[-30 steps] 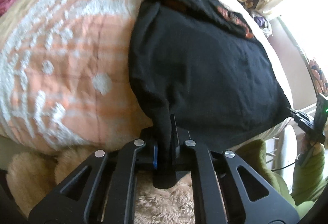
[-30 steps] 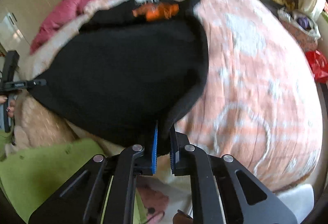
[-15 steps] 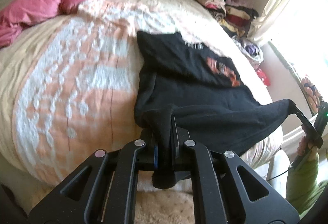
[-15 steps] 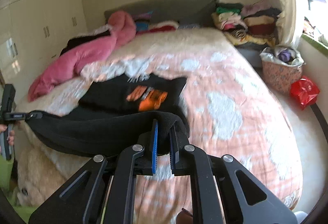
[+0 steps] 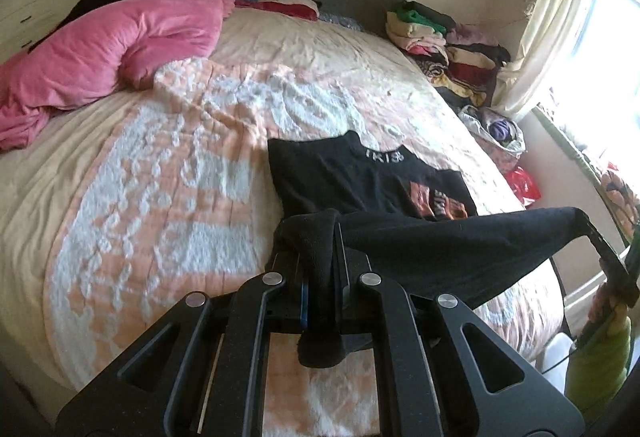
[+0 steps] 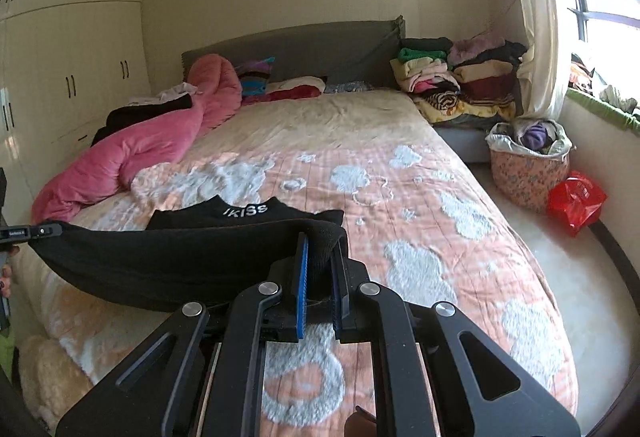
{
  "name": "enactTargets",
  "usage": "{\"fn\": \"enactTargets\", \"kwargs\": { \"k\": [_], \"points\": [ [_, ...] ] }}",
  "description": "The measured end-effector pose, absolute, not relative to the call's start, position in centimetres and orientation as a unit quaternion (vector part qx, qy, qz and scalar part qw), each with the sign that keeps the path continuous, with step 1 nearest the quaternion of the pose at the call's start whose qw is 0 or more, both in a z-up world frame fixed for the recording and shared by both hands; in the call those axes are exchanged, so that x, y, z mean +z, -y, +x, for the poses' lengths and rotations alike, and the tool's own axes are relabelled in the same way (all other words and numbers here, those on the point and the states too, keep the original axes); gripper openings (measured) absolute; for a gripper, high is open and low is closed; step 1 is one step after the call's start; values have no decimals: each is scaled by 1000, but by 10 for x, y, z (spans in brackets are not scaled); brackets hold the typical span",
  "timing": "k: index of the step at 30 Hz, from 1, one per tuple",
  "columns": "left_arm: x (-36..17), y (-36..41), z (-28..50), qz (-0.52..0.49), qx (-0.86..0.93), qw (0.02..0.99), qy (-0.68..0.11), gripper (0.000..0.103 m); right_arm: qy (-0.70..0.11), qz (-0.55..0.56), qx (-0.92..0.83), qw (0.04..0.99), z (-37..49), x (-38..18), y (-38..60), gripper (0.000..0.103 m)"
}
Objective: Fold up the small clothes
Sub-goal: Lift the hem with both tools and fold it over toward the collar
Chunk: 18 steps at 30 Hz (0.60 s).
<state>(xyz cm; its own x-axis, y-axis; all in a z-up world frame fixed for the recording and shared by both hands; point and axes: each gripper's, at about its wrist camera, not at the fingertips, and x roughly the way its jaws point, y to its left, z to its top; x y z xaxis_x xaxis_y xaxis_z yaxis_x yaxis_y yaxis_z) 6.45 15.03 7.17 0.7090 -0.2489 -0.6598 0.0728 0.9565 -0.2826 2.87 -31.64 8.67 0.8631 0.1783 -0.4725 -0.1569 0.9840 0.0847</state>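
Two tongs, left tongs (image 5: 320, 277) and right tongs (image 6: 320, 277), each clamped on a hem corner of the black "KISS" T-shirt (image 5: 360, 173), hem now lifted higher above the bed (image 5: 160, 177), collar end flat.

Pink duvet (image 5: 108, 49) bunched on bed (image 6: 340, 125); folded clothes stack (image 6: 452, 81); basket (image 6: 528, 173) beside.

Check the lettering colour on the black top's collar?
White lettering on the black top, clearest in the right wrist view.
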Motion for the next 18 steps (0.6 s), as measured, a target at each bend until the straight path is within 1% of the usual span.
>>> {"fn": "enactTargets", "kwargs": {
  "k": [12,18],
  "points": [
    [78,-139,107,-96,-48,930,-352,2,-244,36,70,967,71,89,314,8],
    [65,-139,132,-102,-27,928,-358,2,-252,41,71,964,96,81,313,9]
  ]
}}
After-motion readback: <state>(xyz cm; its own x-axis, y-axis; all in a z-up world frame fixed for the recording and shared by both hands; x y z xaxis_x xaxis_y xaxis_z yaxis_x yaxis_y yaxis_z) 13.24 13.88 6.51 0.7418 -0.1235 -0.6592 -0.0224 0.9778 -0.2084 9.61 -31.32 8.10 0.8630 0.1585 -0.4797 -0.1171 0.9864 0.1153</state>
